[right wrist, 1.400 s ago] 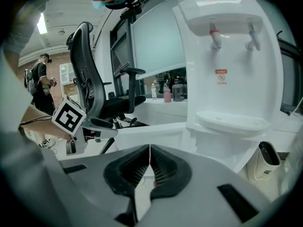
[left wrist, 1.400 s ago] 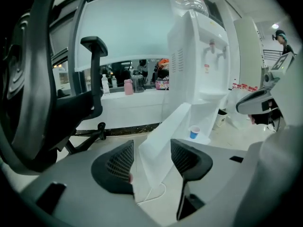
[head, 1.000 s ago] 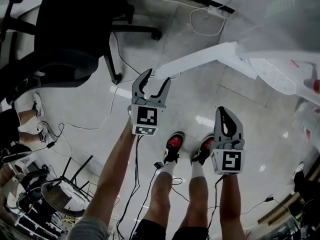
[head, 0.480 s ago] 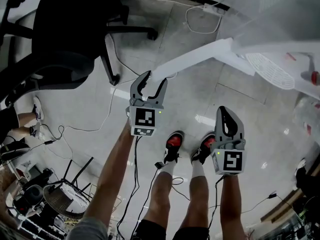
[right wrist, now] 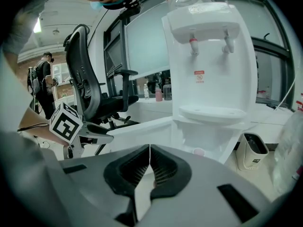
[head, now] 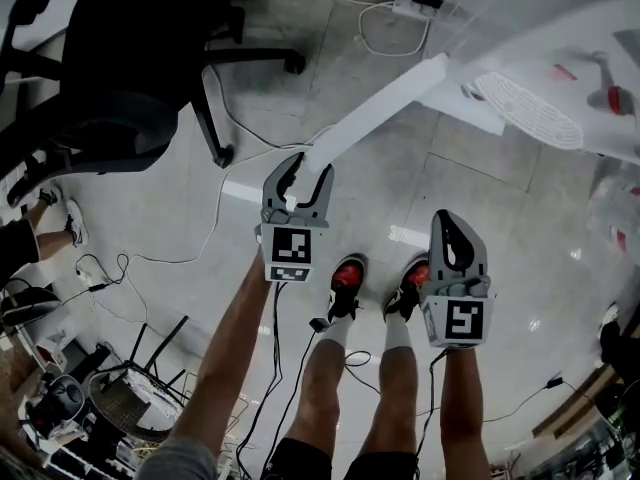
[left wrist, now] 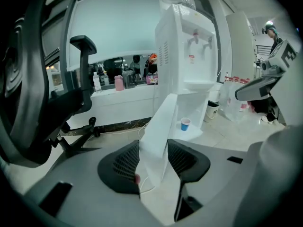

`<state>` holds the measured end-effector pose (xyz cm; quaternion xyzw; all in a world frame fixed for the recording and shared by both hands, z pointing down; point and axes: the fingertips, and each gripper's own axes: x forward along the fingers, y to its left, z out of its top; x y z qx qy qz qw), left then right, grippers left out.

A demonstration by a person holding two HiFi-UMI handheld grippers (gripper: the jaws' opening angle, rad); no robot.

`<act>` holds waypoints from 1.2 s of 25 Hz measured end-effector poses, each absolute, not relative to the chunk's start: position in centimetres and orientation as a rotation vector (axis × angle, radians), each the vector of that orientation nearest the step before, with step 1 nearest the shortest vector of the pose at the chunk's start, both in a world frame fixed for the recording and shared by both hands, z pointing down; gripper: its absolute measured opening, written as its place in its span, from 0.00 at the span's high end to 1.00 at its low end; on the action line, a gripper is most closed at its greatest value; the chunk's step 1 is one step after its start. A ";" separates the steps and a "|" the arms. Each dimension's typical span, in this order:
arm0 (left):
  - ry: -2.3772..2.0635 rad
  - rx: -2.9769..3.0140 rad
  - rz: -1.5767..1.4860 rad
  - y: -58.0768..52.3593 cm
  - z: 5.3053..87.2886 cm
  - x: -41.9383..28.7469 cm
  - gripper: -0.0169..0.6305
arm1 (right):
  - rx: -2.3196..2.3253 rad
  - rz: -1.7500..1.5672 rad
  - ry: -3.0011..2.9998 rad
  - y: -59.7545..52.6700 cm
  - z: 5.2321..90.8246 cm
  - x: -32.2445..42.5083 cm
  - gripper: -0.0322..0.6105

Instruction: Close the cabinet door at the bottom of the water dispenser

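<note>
The white water dispenser stands ahead with its bottom cabinet door swung wide open. My left gripper straddles the door's free edge. Its jaws have just been closing, and both pads now lie against the door's two faces. A blue cup and a pink cup sit in the open cabinet. My right gripper hangs to the right of the door with its pads together and nothing between them.
A black office chair stands close on the left. Cables run over the tiled floor to a power strip. A small bin sits right of the dispenser. My feet are below the grippers.
The left jaws have narrowed onto the door's edge. The left gripper has shifted a little with the door, which now slants more steeply in the head view. The right gripper stays shut.
</note>
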<state>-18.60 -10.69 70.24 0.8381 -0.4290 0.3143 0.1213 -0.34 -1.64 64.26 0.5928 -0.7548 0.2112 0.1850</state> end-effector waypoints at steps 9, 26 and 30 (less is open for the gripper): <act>-1.161 2.485 0.924 -5.4 70.1 -15.5 0.69 | 1.726 0.613 -2.091 2.8 64.2 1.2 0.92; -1.085 2.472 0.885 0.2 70.1 -9.9 0.69 | 1.875 0.685 -2.020 9.0 64.2 5.4 0.92; -1.060 2.478 0.892 0.9 70.1 -8.9 0.69 | 1.900 0.709 -2.001 10.0 64.5 6.4 0.92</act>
